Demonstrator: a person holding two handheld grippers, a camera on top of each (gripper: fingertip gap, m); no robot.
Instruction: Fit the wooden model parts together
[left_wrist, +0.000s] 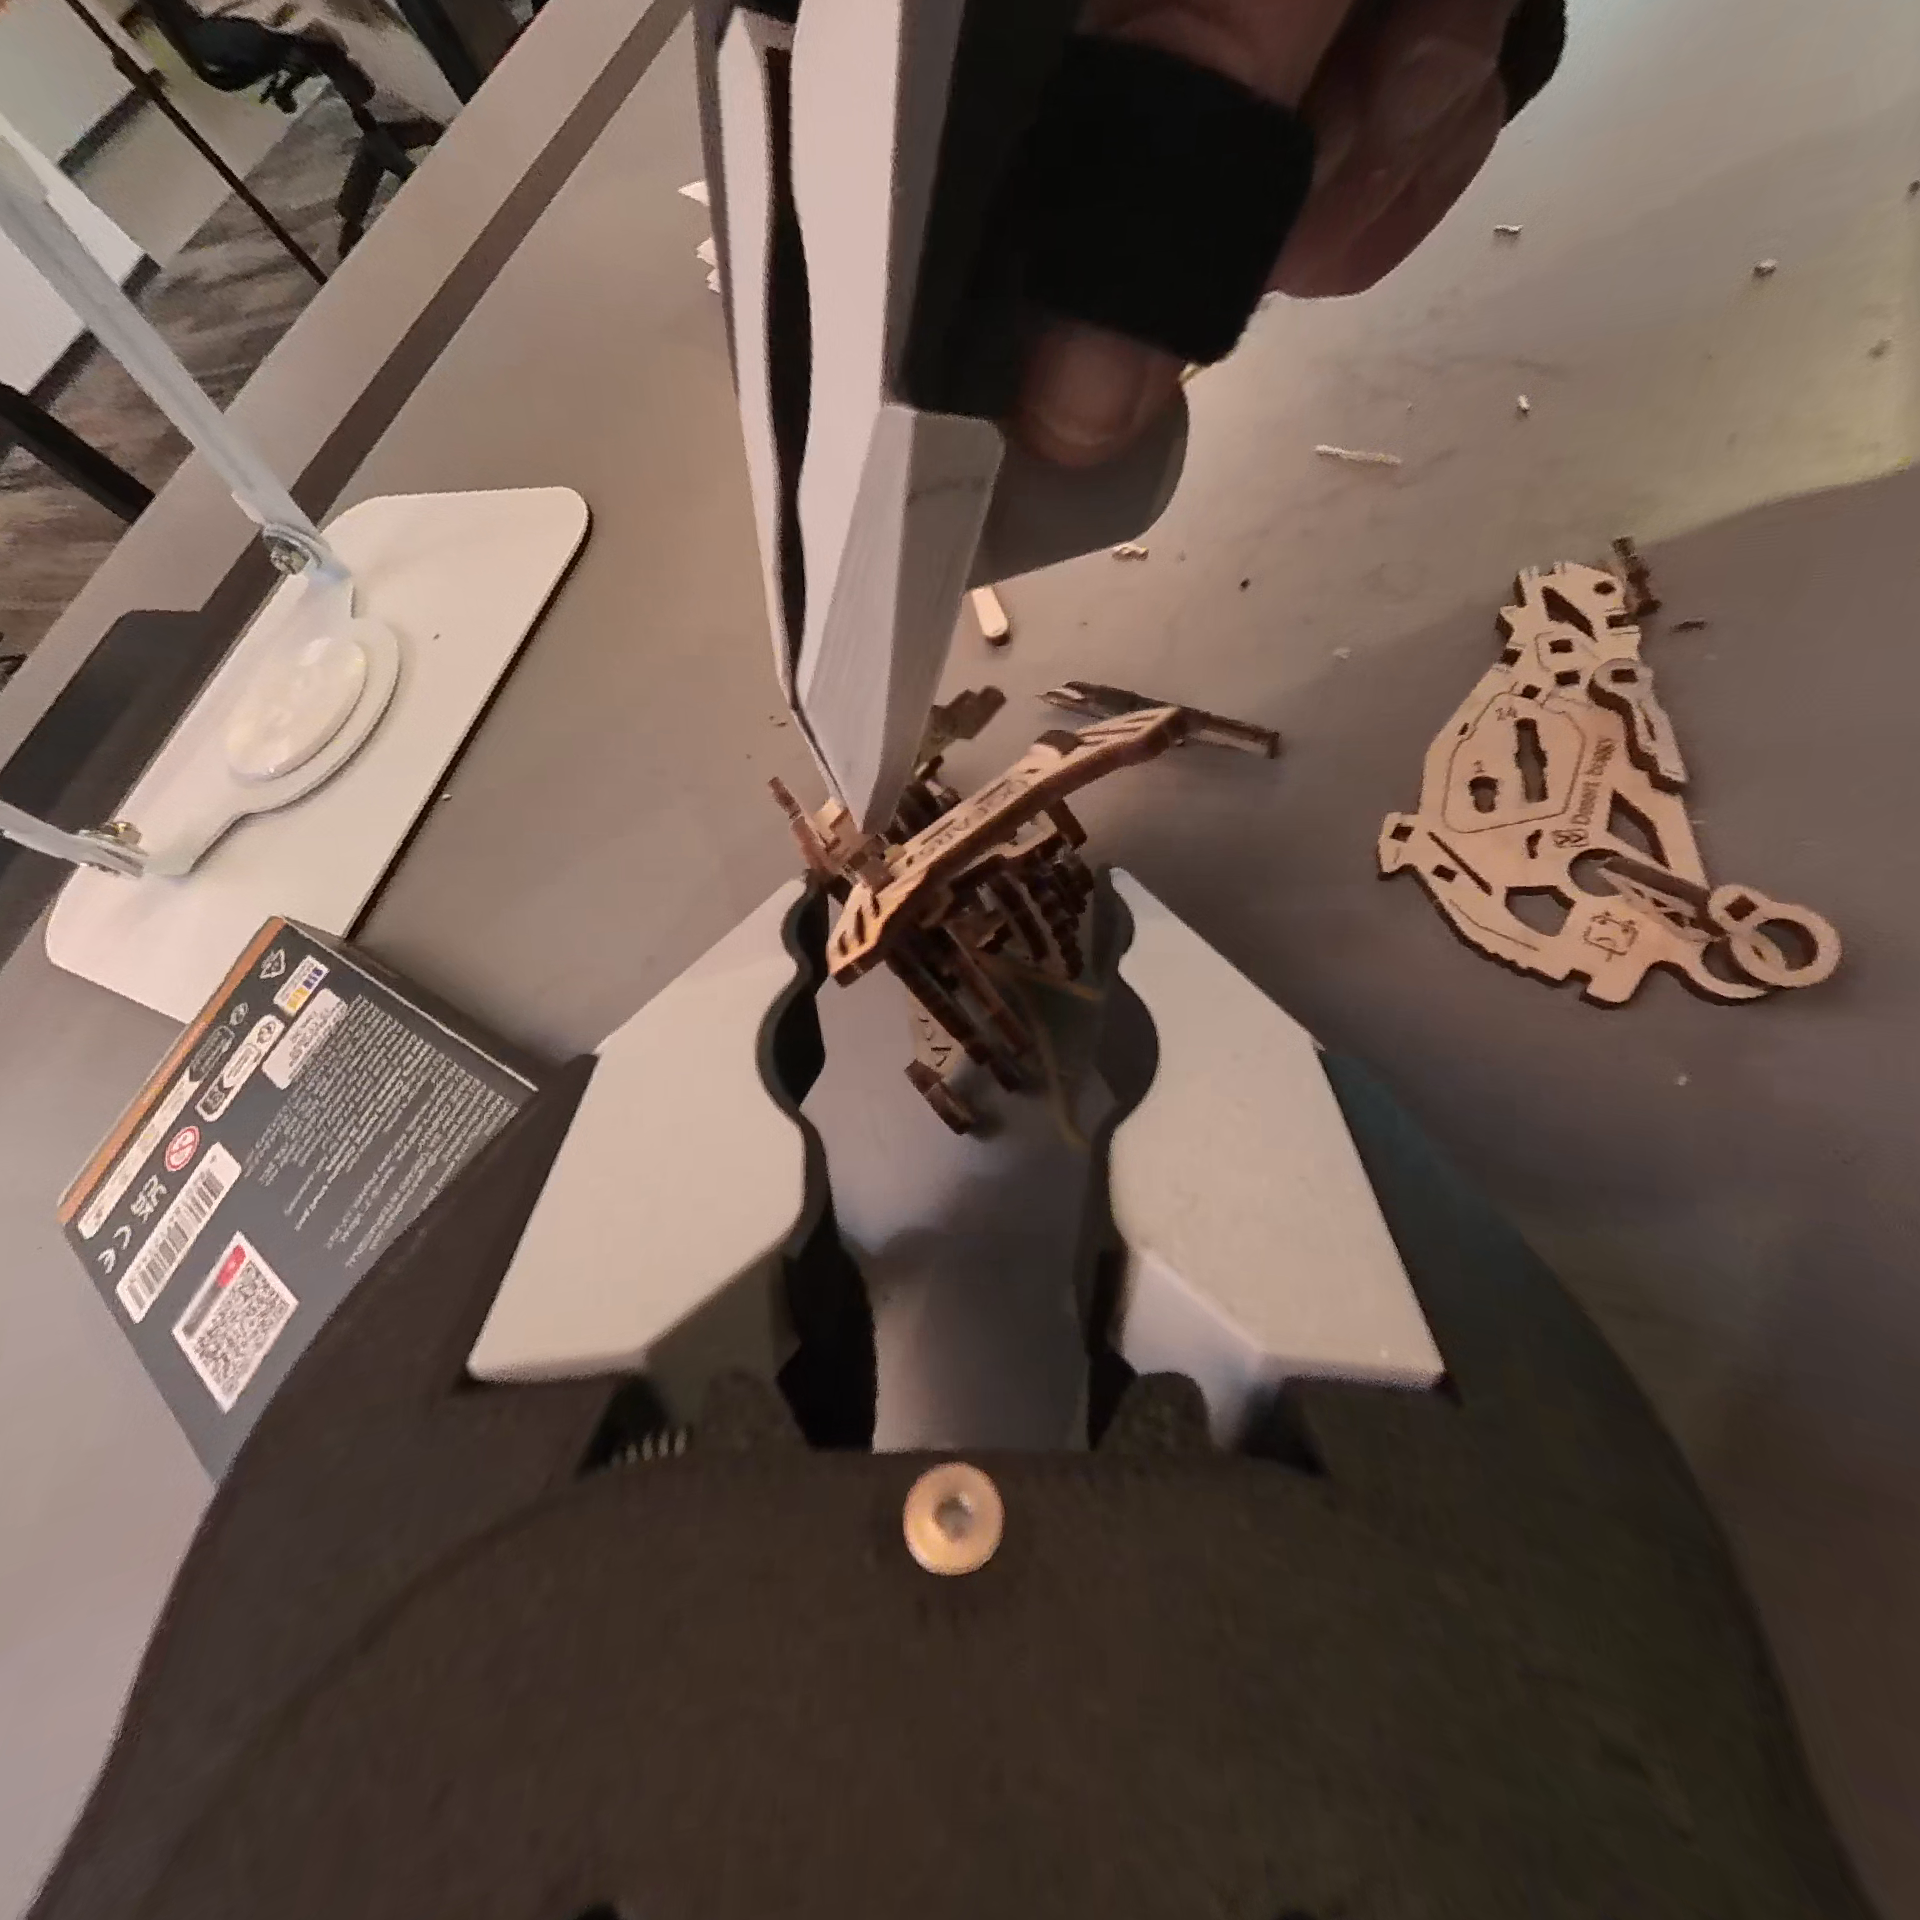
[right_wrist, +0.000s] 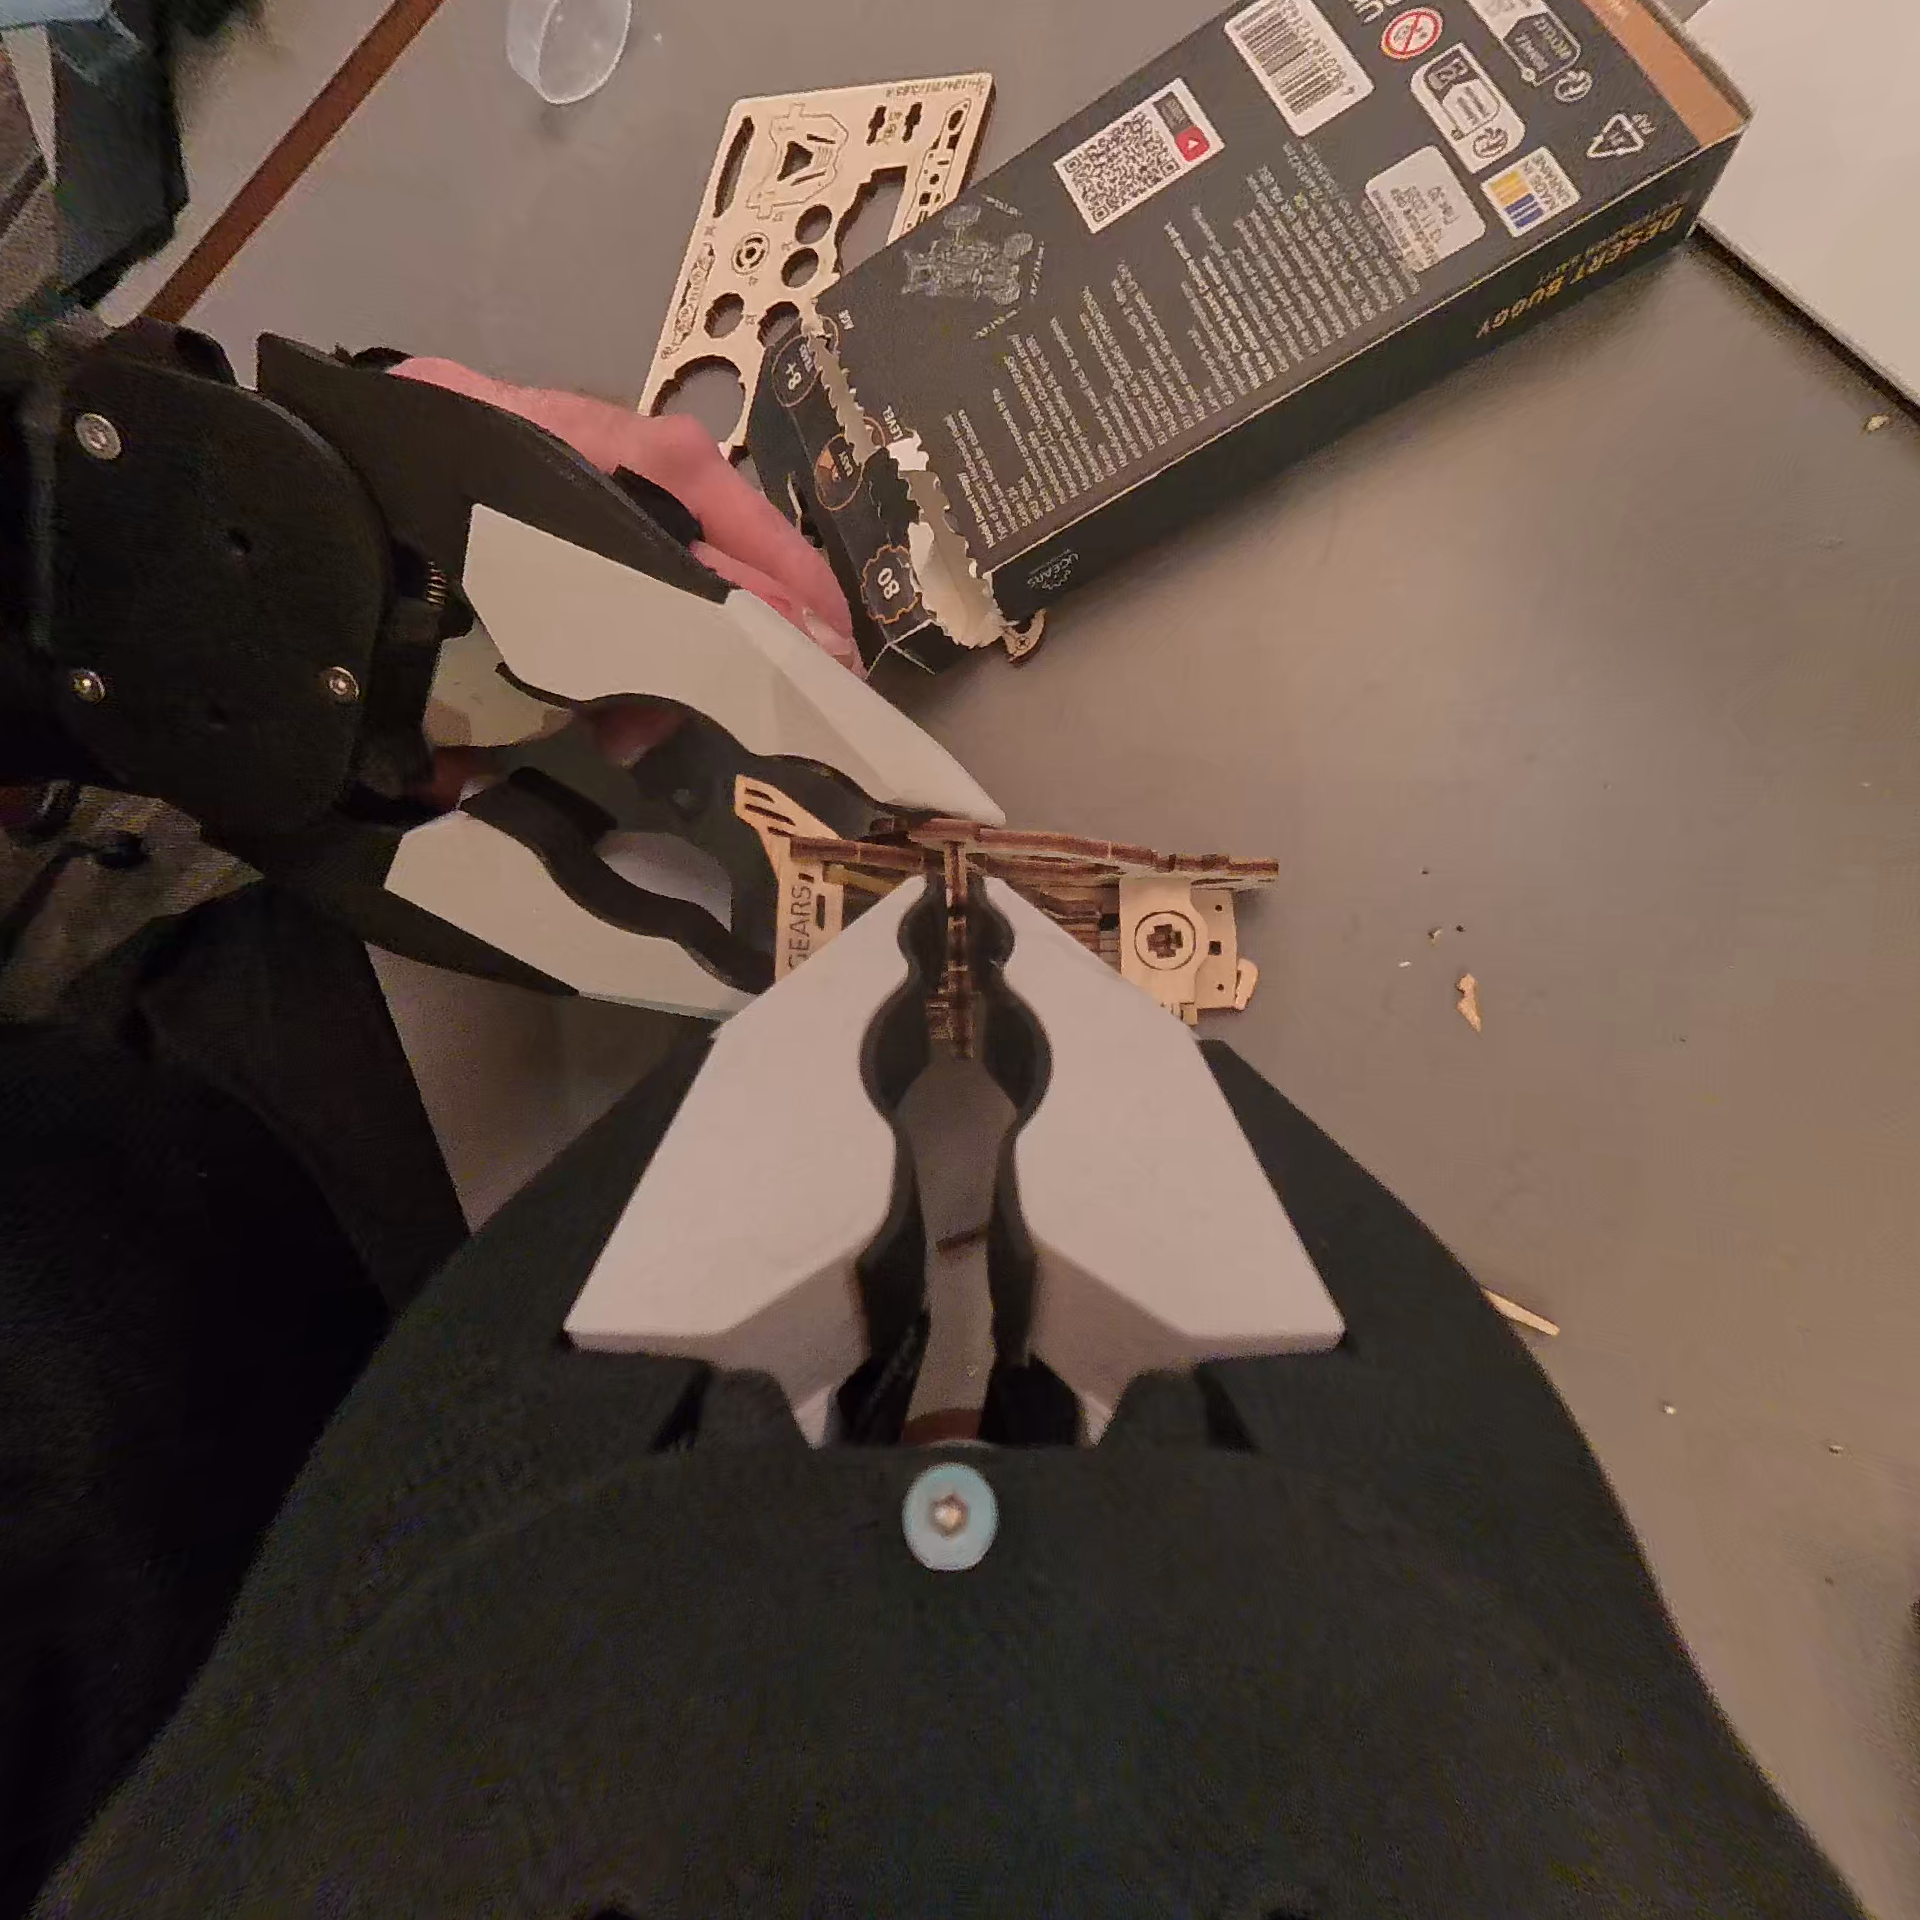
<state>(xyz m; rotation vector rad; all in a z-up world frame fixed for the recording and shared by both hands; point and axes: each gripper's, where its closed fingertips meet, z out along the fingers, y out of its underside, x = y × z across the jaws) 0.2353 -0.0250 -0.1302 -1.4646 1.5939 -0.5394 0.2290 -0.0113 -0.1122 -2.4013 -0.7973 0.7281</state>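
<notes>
Partly built: wooden model (right_wrist: 1049, 894) held above the grey table (right_wrist: 1455, 935), left gripper (left_wrist: 961, 925) clamped around its body, right gripper (right_wrist: 951, 883) pinching a thin part (right_wrist: 954, 966), further pieces still in the cut sheet (left_wrist: 1590, 800).

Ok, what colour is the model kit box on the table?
The kit box is black with a tan-brown edge, clearest in the right wrist view.

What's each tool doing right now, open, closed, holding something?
Left tool: part open, fingers around the wooden model.
Right tool: closed on a thin wooden part at the model.
</notes>
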